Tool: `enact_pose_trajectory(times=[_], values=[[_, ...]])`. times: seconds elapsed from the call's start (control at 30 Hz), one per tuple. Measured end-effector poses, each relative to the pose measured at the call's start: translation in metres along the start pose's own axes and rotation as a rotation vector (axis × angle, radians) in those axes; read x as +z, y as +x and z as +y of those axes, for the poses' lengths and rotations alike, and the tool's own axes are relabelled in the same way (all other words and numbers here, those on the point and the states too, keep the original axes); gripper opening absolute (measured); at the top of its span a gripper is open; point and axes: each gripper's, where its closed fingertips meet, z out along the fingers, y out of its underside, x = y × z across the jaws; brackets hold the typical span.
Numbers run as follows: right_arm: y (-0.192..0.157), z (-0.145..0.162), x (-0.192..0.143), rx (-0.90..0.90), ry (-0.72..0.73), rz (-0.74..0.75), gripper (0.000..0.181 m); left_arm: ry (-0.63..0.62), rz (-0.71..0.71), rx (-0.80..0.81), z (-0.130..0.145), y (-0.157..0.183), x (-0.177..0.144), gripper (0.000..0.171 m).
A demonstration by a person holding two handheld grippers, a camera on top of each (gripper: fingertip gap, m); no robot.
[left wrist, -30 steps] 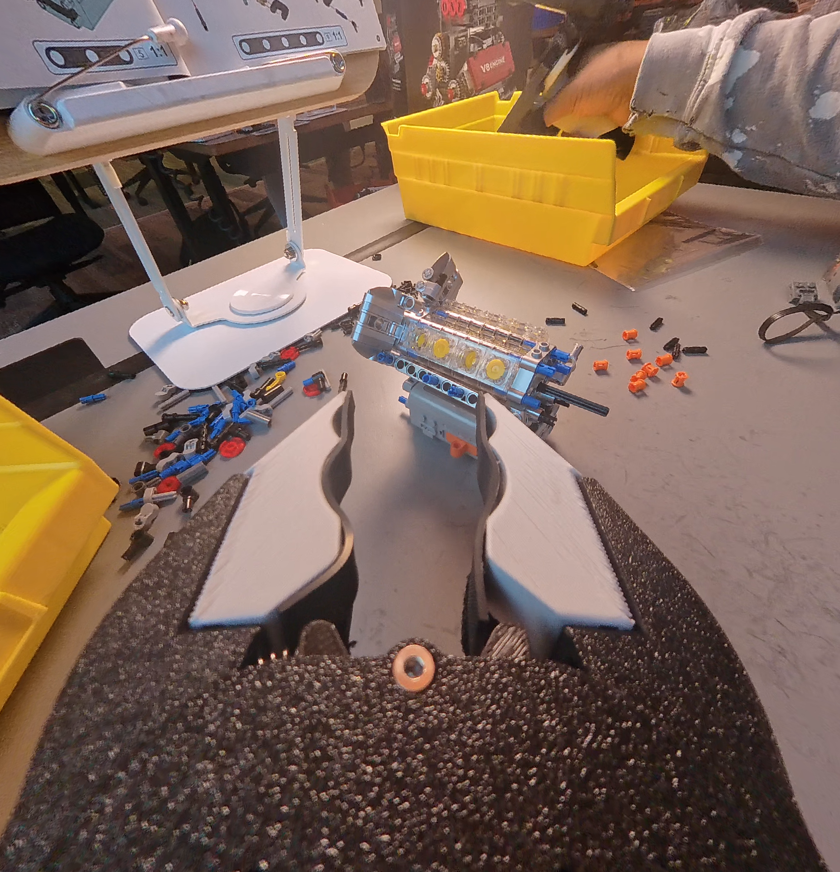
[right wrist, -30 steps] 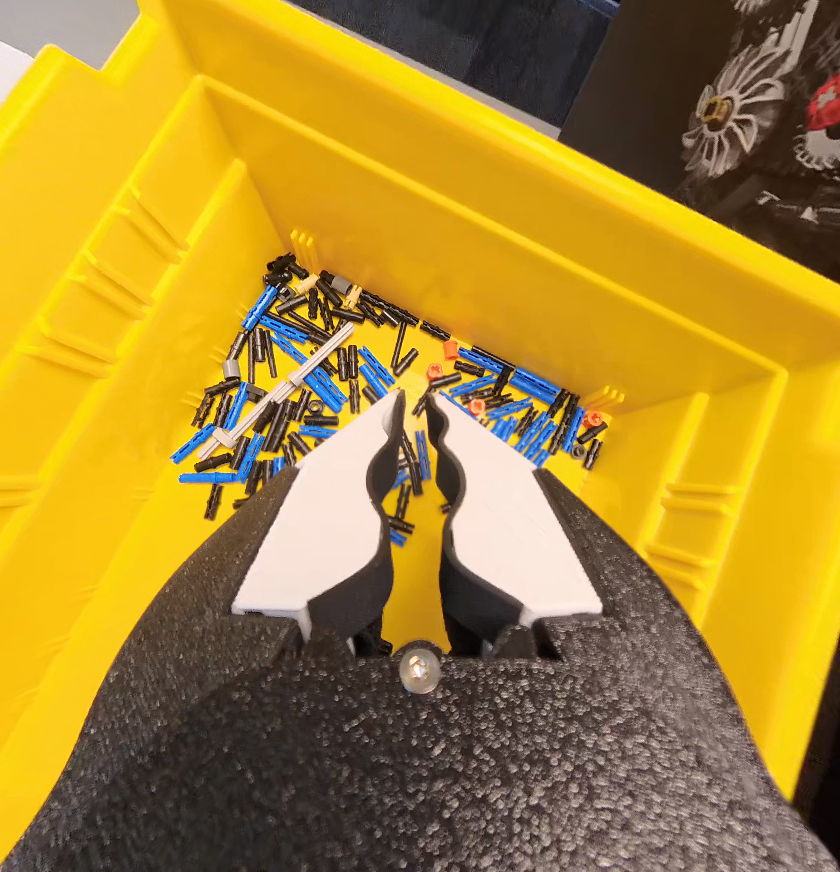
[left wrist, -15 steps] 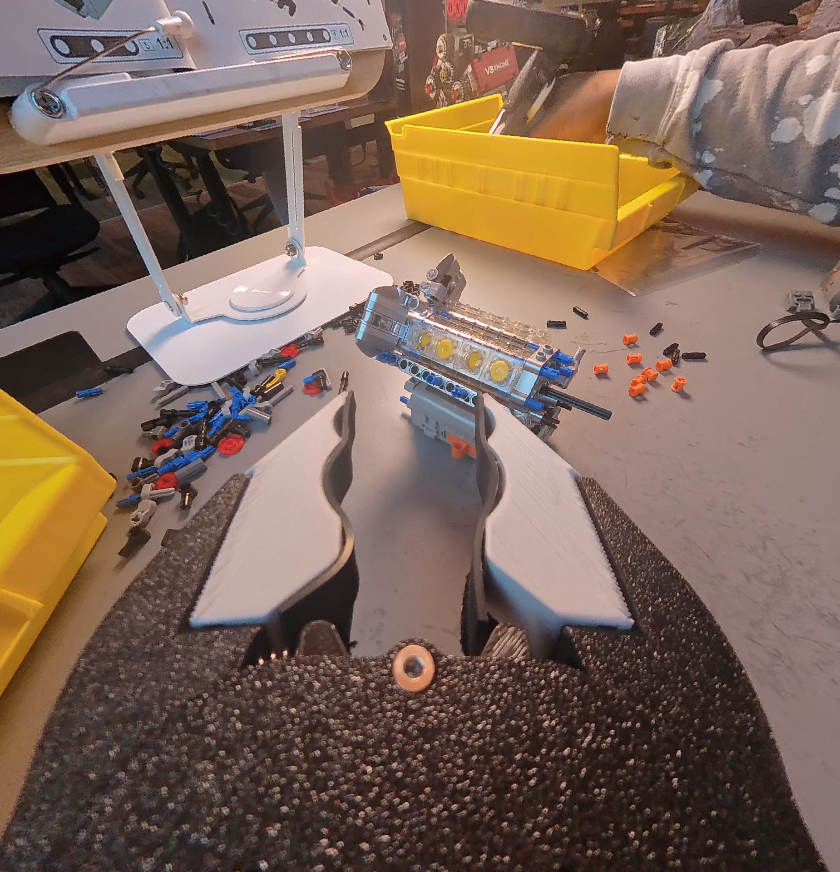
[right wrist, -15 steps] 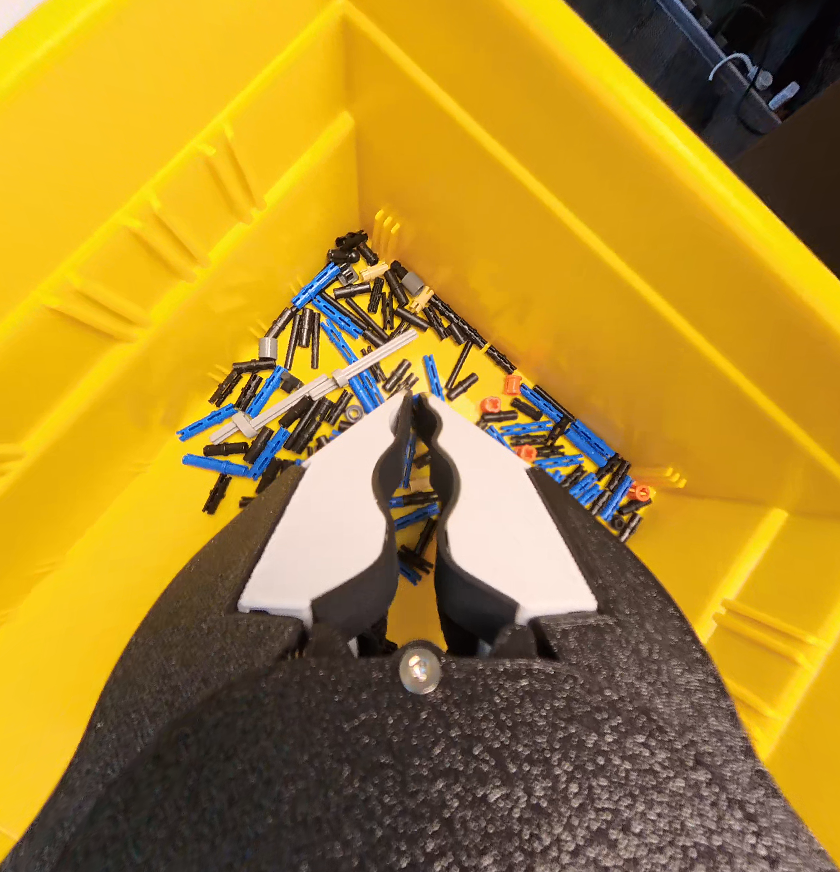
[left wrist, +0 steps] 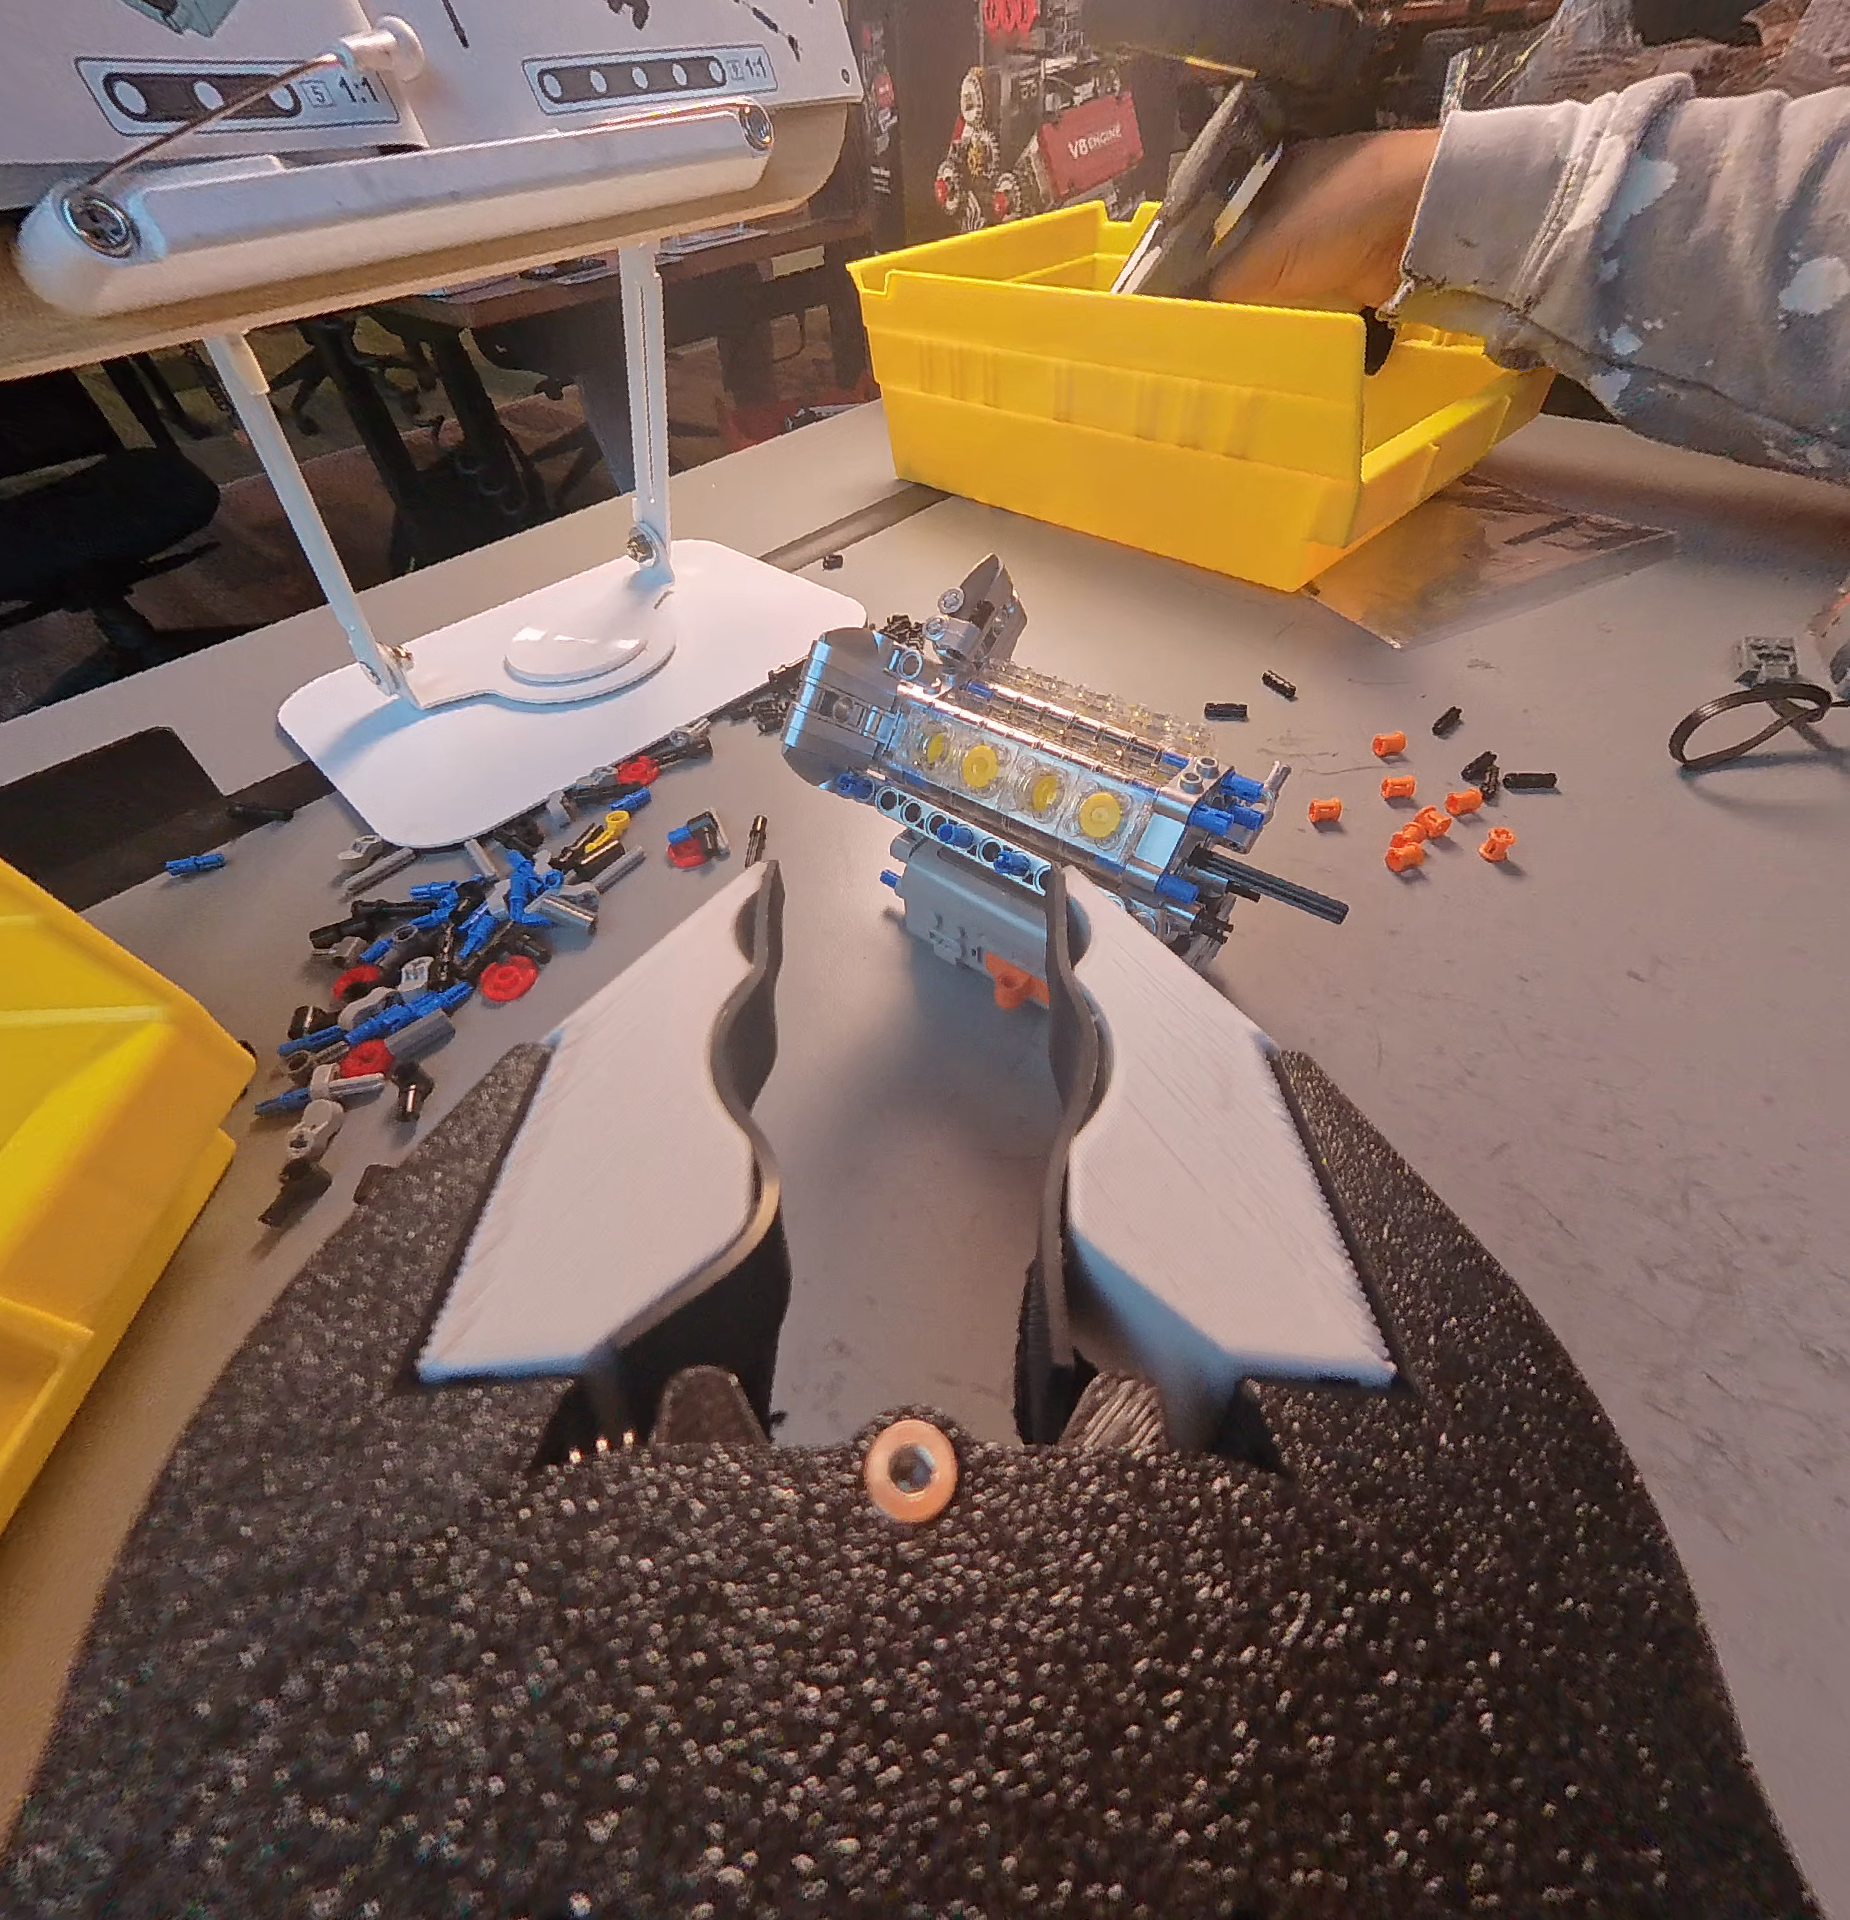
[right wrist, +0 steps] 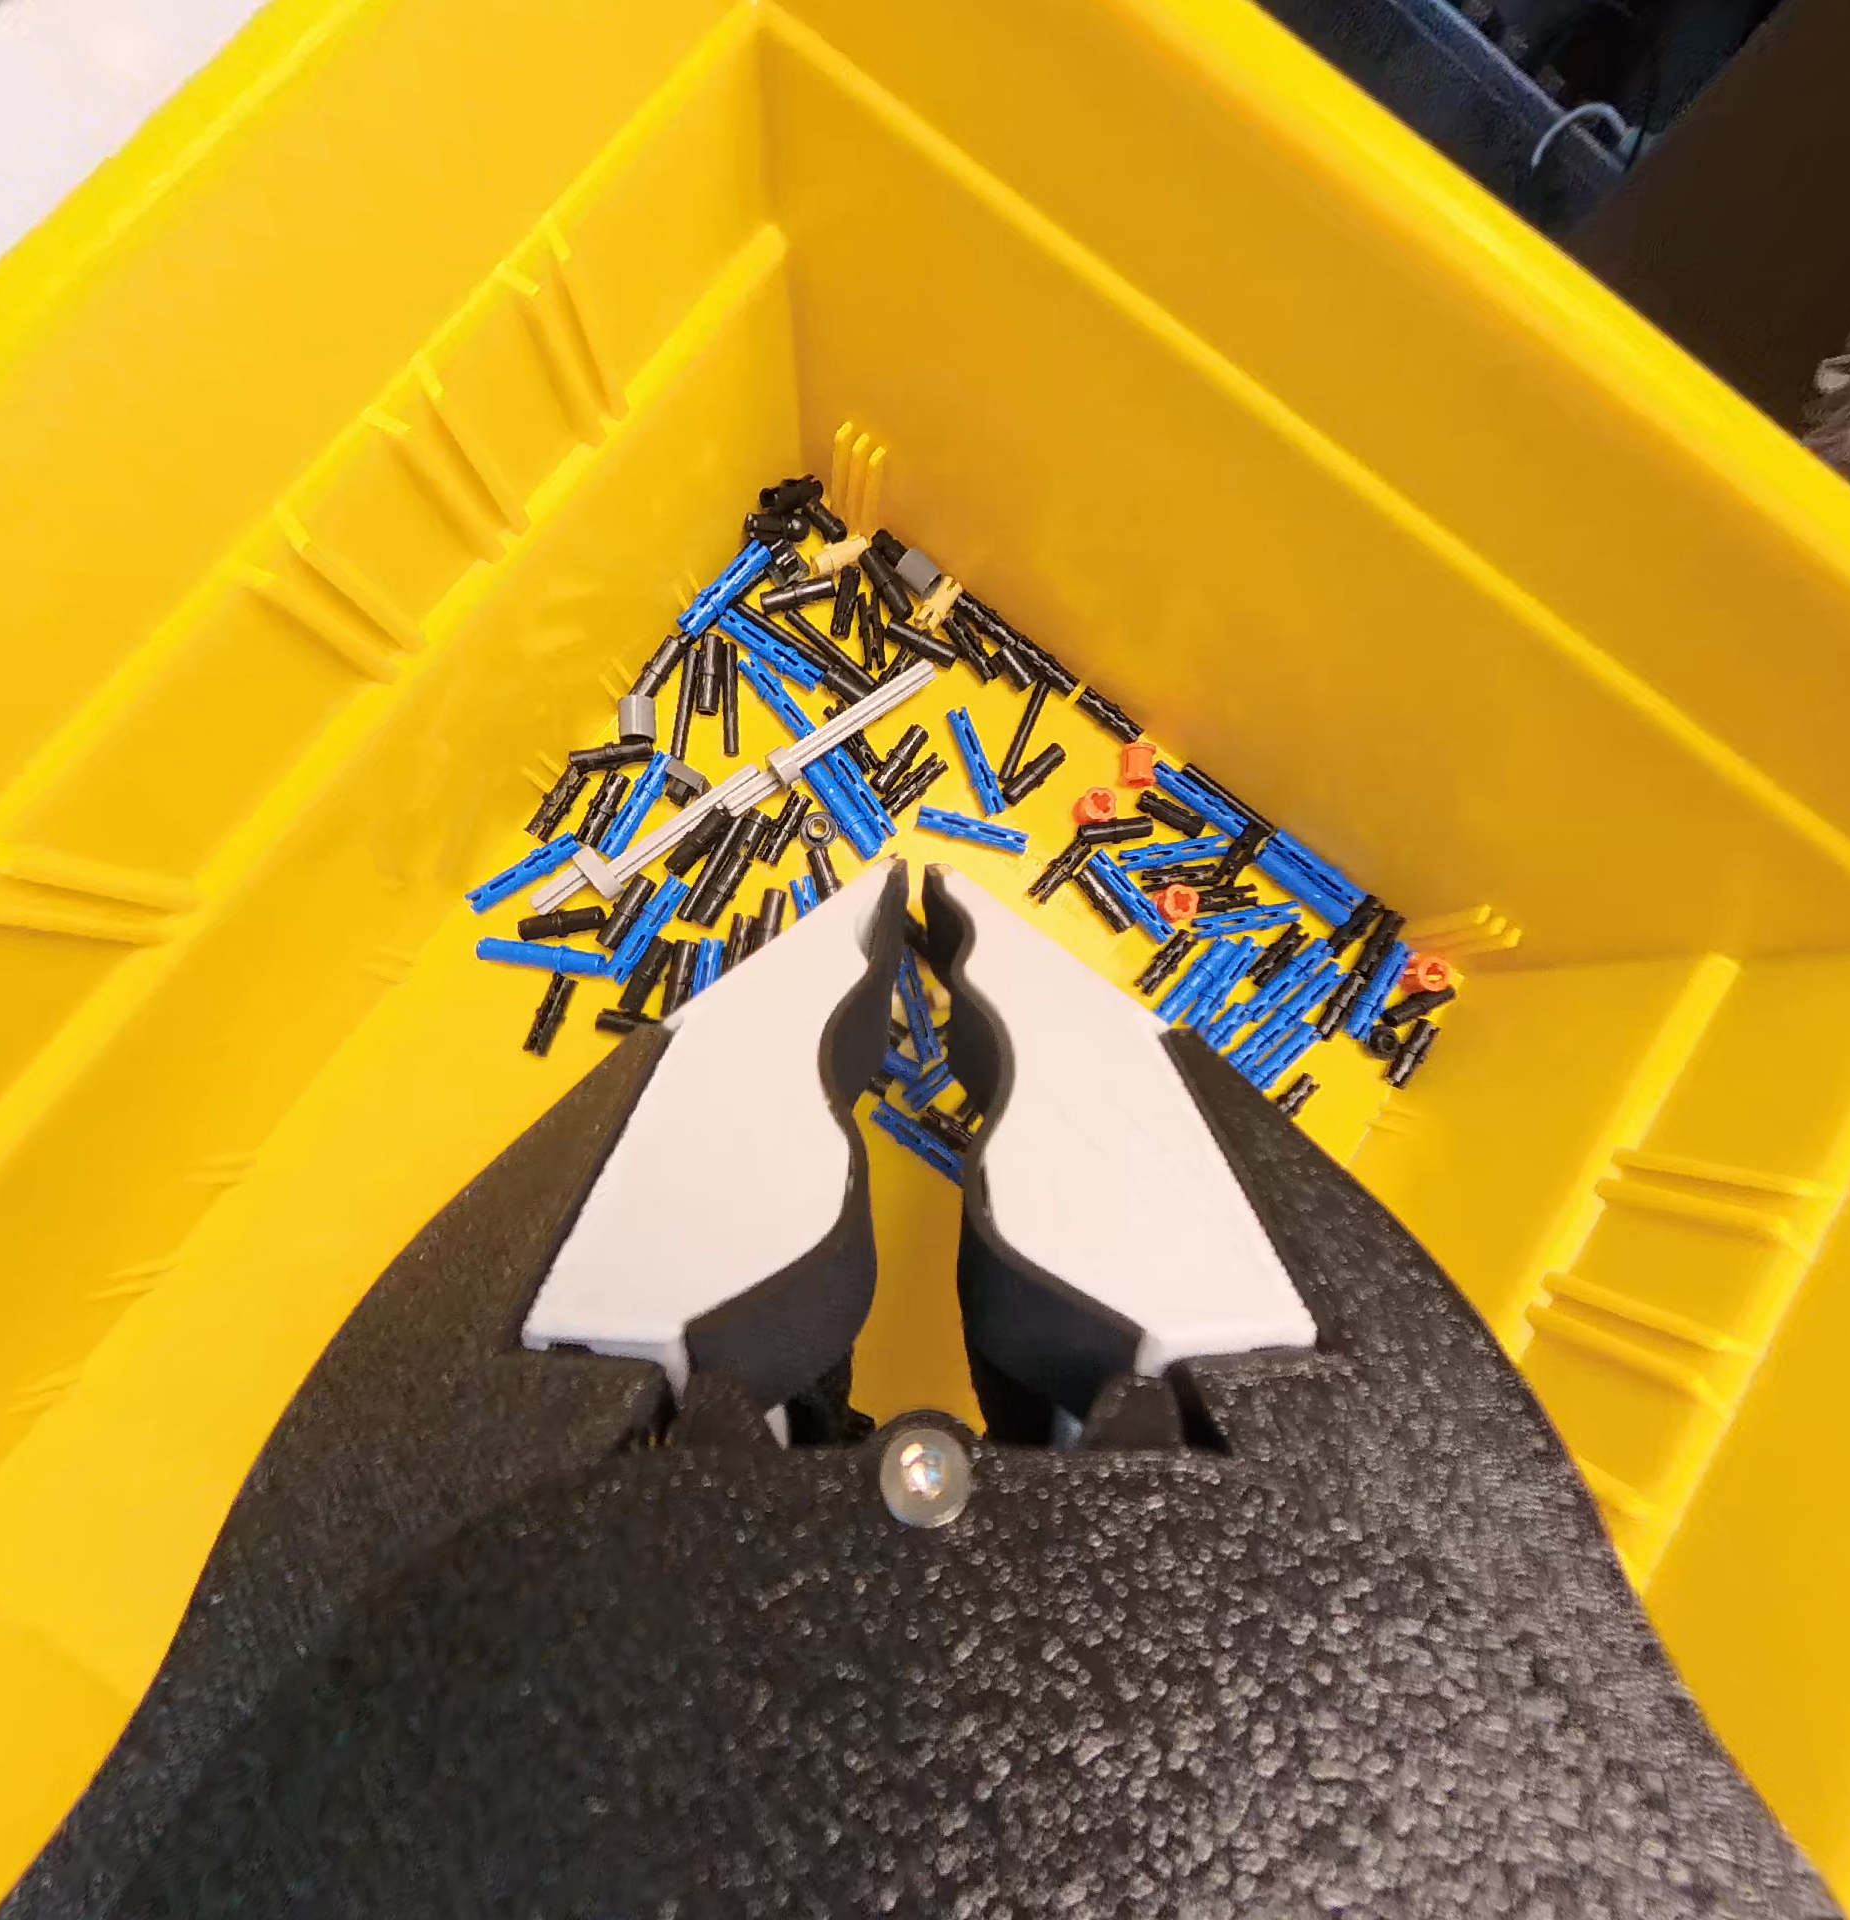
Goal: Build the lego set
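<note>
Inside: ribbed yellow bin [right wrist: 1264, 436] (slender pins [right wrist: 796, 717])

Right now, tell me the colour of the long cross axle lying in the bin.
Light grey; the long axle shows best in the right wrist view.

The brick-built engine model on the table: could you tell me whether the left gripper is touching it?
Cannot tell. In the left wrist view the left gripper has open jaws; its right tip overlaps the engine model, hiding any contact or gap.

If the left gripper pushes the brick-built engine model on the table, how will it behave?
The brick-built engine model rests tilted on a small grey block, so it may tip rather than slide. It looks rigid, but its black axle sticks out and could catch. The open left gripper is not touching it.
</note>
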Motion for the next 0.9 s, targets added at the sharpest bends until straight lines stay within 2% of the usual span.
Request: enact_pose_trajectory(times=[0.1, 0.27, 0.43, 0.6, 0.7, 0.9], values=[[0.007, -0.008, -0.007, 0.063, 0.076, 0.025, 0.004, 0.001, -0.002, -0.004, 0.0, 0.0, 0.0, 0.049], [0.022, -0.012, -0.015, 0.167, 0.157, 0.059, 0.02, -0.002, 0.001, -0.009, 0.0, 0.0, 0.0, 0.049], [0.025, -0.017, -0.014, 0.216, 0.184, 0.041, 0.02, -0.006, 0.0, -0.009, 0.001, 0.001, 0.001, 0.049], [-0.005, -0.036, 0.002, 0.098, 0.16, -0.085, 0.015, -0.013, -0.003, -0.01, 0.002, 0.0, 0.002, 0.049], [-0.012, -0.044, 0.019, -0.022, 0.099, -0.066, 0.009, -0.012, -0.008, -0.008, 0.001, 0.0, 0.001, 0.049], [-0.017, -0.037, 0.04, -0.012, -0.037, -0.084, 0.004, 0.004, -0.011, -0.022, -0.001, -0.002, 0.0, 0.049]])
